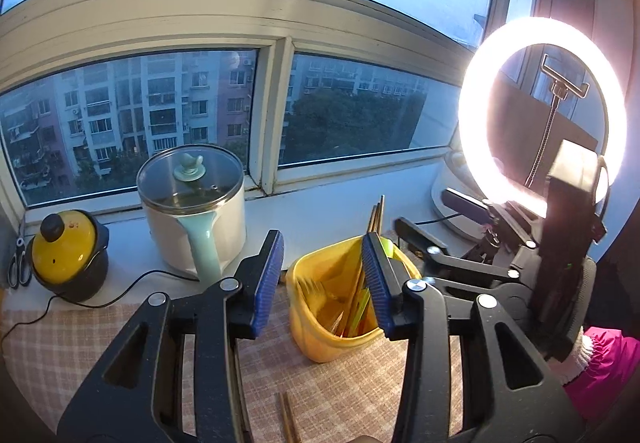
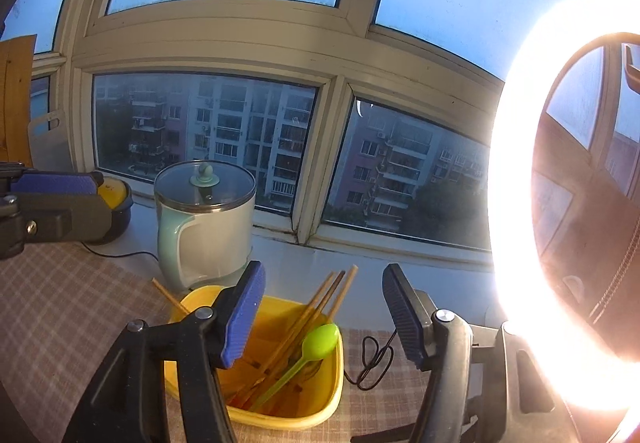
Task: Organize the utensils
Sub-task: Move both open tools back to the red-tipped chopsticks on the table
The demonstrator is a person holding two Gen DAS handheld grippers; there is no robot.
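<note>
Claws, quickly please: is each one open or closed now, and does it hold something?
Left claw: open, holding nothing.
Right claw: open, holding nothing.

Both wrist fisheyes look forward and slightly down toward the window, close above the yellow utensil bin (image 1: 320, 335) (image 2: 320, 409), their shared object.

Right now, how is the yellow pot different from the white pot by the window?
The yellow pot is small and squat with a dark body; the white pot is taller and pale all over. The yellow pot has a solid yellow lid with a black knob; the white pot has a see-through glass lid with a mint-green knob. Only the white pot shows a long mint handle. Both stand lidded on the window ledge.
</note>
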